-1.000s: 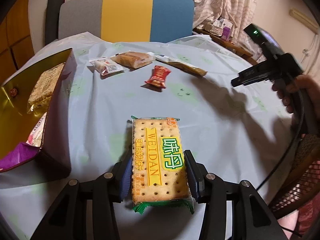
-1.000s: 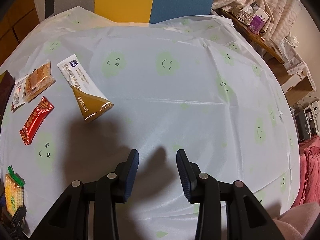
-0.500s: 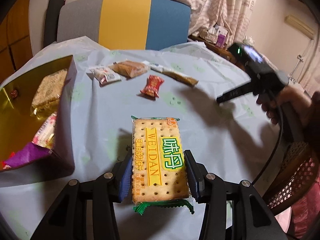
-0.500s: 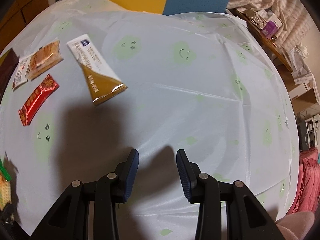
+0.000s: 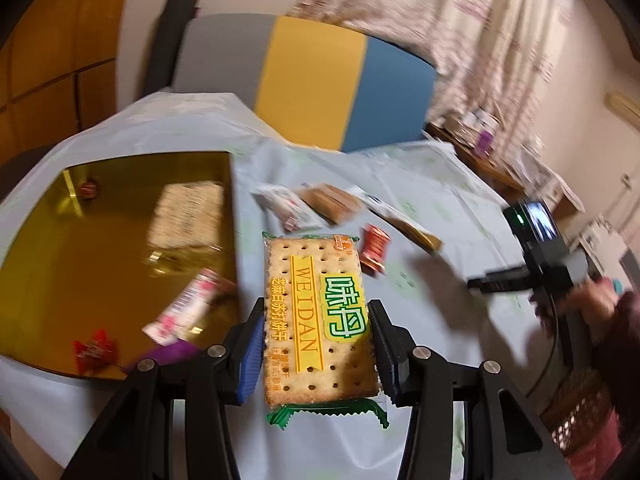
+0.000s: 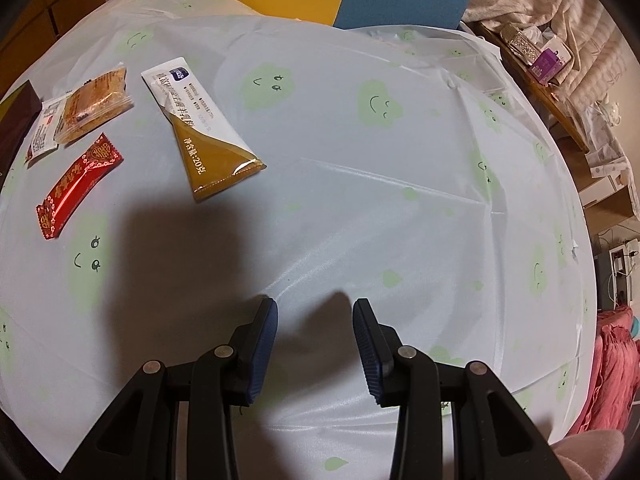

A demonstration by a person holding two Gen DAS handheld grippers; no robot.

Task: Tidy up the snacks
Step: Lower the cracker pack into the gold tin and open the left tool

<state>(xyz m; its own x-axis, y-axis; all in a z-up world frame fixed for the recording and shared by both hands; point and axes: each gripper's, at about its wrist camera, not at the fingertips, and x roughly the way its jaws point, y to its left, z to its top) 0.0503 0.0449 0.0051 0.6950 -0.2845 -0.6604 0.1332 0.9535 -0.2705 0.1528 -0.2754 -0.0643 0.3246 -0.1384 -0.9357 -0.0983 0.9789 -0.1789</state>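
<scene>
My left tool is clamped on the cracker packet — both blue pads press its long edges, and the packet lies flat between them with its green crimped end toward me and the yellow "WEIDAN" band running lengthways. It hangs clear of the desk, just beside the right-hand edge of the gold-lined box. The view from this tool is blurred, but I can make out a pale biscuit pack, a pink-and-white wrapper, a red wrapper and a purple one inside the box.

My right tool stands apart with nothing between its pads, pointing steeply down over a bare stretch of the pale cloth with green smiling clouds. In the left view I see it off to the right, held in my right hand.

Four snacks lie on the desk, well away from the right tool, toward the far left in its view: a long white-and-gold sachet, a red foil bar, a clear pack holding an orange-brown cake, and — touching that pack on its left — a white packet. Beyond the desk stands a chair with a grey, yellow and blue back.
</scene>
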